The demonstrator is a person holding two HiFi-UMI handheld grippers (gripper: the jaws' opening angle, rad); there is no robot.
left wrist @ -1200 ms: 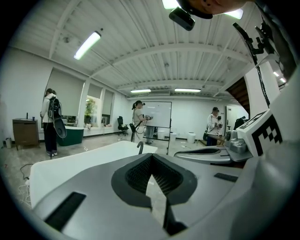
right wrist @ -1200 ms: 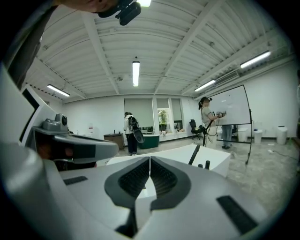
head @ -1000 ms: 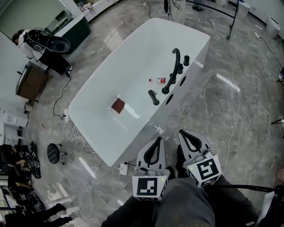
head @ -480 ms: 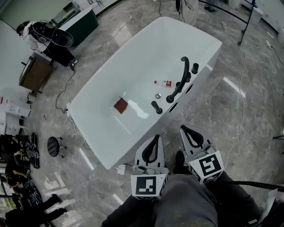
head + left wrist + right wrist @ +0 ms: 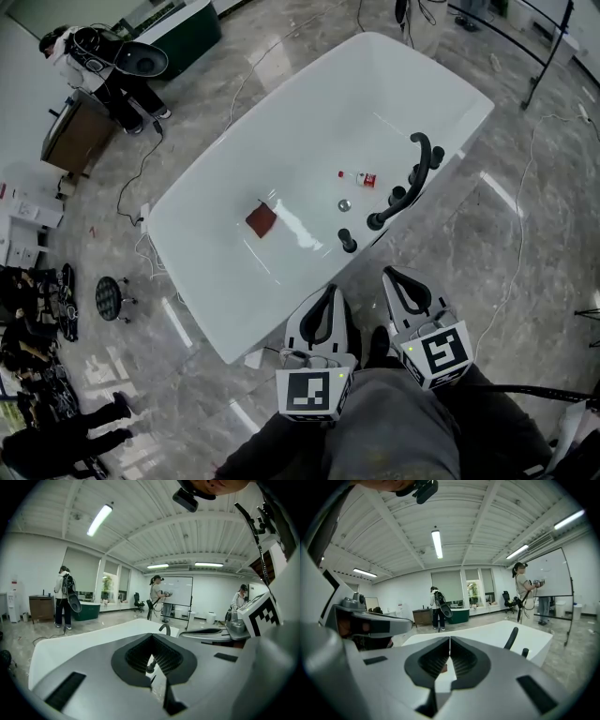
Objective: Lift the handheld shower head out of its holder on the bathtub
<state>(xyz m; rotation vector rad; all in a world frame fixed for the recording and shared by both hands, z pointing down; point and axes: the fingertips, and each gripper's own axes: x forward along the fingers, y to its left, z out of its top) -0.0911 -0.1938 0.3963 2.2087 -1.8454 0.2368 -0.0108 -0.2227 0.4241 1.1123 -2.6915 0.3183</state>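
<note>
The white bathtub [image 5: 216, 309] lies ahead on the grey floor. Its black fittings line the right rim: a curved spout [image 5: 424, 153], a knob [image 5: 397, 196] and the short black handheld shower head [image 5: 348, 241] upright in its holder, nearest to me. My left gripper [image 5: 325, 298] and right gripper [image 5: 395, 279] hang side by side short of the tub's near edge, both shut and empty, touching nothing. In the left gripper view the spout [image 5: 165, 629] shows over the shut left gripper [image 5: 151, 637]. The right gripper [image 5: 449, 638] faces the tub [image 5: 487, 634] with the spout [image 5: 511, 638] at right.
Inside the tub lie a small bottle with a red label [image 5: 360, 177], a round drain [image 5: 344, 204] and a red-brown square [image 5: 262, 220]. Cables [image 5: 514, 272] trail over the floor to the right. A black stool [image 5: 110, 298], a dark green tub [image 5: 183, 28] and people stand at left.
The tub and its black fittings have slid rightward and nearer in the head view as I walk up. Both grippers stay shut, side by side.
</note>
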